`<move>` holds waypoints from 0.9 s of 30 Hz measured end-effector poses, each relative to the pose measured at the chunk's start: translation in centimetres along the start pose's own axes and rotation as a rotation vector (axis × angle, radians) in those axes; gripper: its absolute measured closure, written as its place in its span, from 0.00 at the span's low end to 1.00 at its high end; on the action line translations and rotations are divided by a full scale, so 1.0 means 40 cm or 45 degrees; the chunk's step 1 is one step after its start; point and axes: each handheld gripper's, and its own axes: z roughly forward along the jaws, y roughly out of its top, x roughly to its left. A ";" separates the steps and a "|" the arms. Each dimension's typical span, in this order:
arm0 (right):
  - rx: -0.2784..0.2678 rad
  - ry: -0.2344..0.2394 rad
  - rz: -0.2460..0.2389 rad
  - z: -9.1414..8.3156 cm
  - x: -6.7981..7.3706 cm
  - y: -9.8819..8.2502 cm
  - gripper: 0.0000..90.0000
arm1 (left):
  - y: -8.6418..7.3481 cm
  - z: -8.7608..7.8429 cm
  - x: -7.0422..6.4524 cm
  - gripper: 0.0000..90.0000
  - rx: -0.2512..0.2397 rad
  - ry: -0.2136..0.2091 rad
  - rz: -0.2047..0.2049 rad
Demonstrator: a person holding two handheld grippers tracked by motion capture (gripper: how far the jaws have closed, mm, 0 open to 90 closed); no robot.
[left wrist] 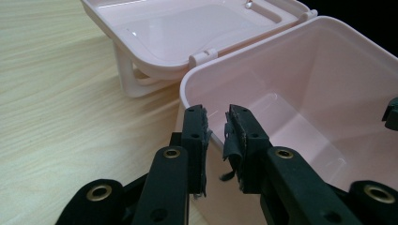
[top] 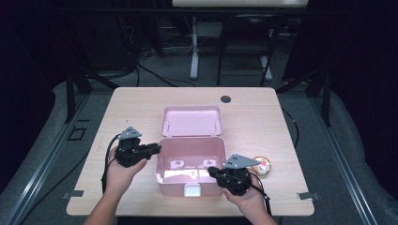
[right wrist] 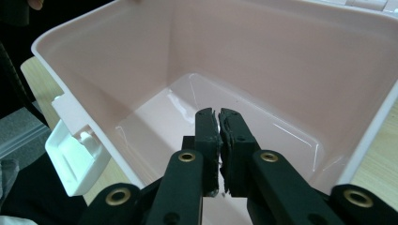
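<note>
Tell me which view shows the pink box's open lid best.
The high view: the whole lid lies flat behind the pink box, underside up. The left gripper view catches part of the lid beyond the box rim. The right gripper view looks into the box.

High view: fixed above person's side, looks forward and down, takes in whole table (top: 141, 101), floor beyond. Left gripper view: low, close at pink box (left wrist: 300, 93) left wall, faces across its rim toward open lid (left wrist: 187, 28). Right gripper view: close over box near wall, looks down inside. All three share box interior.
</note>
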 end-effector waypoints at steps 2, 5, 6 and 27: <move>-0.006 0.006 0.008 0.001 0.000 0.000 0.93 | -0.001 0.002 0.001 0.86 -0.010 -0.007 -0.007; -0.007 0.004 0.008 0.001 0.000 0.000 0.92 | 0.002 0.007 0.002 0.86 -0.014 -0.010 -0.009; -0.006 0.004 0.008 0.000 0.000 0.000 0.92 | 0.003 0.009 0.002 0.86 -0.016 -0.009 -0.007; -0.046 0.000 0.024 -0.028 -0.013 0.010 0.81 | 0.008 0.019 0.001 0.84 -0.039 -0.016 -0.011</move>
